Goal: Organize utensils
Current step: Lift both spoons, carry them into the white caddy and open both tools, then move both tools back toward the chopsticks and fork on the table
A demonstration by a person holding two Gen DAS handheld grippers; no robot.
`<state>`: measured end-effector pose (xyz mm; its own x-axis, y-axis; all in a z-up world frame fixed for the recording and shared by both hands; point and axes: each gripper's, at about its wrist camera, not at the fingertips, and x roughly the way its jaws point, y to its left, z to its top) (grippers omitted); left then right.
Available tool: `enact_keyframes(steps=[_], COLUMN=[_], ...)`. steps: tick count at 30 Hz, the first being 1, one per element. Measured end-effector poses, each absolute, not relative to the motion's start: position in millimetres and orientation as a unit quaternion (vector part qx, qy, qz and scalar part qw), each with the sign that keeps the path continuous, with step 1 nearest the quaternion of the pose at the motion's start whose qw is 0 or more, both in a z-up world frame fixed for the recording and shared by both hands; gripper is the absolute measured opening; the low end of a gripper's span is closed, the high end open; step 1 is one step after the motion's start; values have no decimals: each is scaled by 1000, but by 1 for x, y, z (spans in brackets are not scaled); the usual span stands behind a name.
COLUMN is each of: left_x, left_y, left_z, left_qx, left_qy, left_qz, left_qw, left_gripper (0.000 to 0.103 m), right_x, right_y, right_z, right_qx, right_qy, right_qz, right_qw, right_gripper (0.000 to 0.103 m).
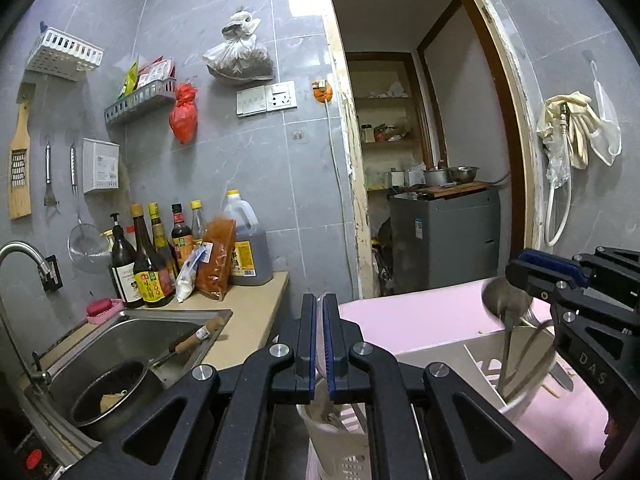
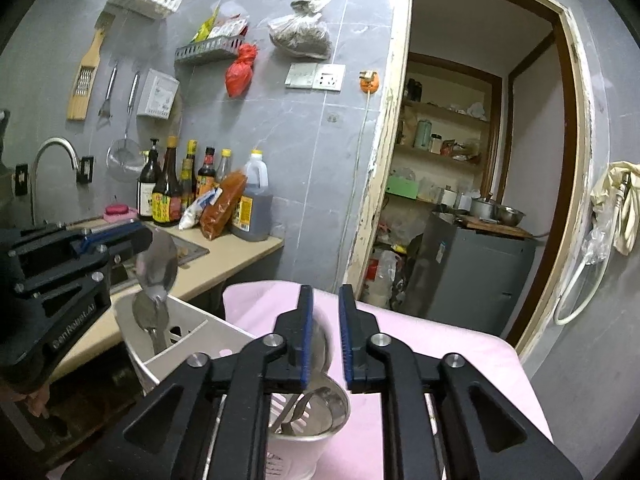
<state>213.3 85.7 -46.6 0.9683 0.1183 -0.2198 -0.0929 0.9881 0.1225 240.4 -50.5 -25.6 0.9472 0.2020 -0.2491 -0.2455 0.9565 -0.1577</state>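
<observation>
Left gripper [image 1: 319,344]: jaws pinching a spoon [image 2: 157,264] over the white basket [image 2: 192,344].
Right gripper [image 2: 325,344]: jaws spread around a ladle [image 2: 320,344].
Advice: lower straight before releasing.

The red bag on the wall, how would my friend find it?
Look at the grey tiled wall above the sauce bottles. A grey wire shelf hangs there, and the red bag dangles off its right end. It's knotted, and the only bright red thing hanging on the wall.
</observation>
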Motion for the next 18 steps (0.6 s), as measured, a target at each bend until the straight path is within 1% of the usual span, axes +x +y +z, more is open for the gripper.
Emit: enact_keyframes(steps=[1,6,7,8,10,12,15,17,18], left_x=[213,211,211,211,209,208,208,206,206], left_y=[85,84,83,83,81,78,70,61,55], left_z=[-45,-38,-36,-33,-28,-24,-16,-8,-3], left_qx=[54,41,36,29,18,7,-1,-3,-5], left_qy=[115,125,128,131,129,125,131,126,122], left_qz=[53,45,41,36,35,34,35,36,38], left_qw=[990,990,990,990,991,992,991,991,992], left_gripper=[6,6,7,11,34,37,37,44,54], right_x=[240,238,237,236,233,231,228,225,223], right_y=[-52,-65,-69,-75,-86,-99,-119,-137,-146], right_z=[-23,-9,-4,0,7,15,25,33,36], right_qx=[-90,-66,-60,-53,-42,-32,-21,-12,-8], right_qy=[113,106,103,101,96,91,89,83,80], right_qz=[115,113,110,107,102,96,88,77,71], right_qw=[983,986,987,988,989,991,992,994,994], right_gripper=[17,18,22,28,36,37,47,59,62])
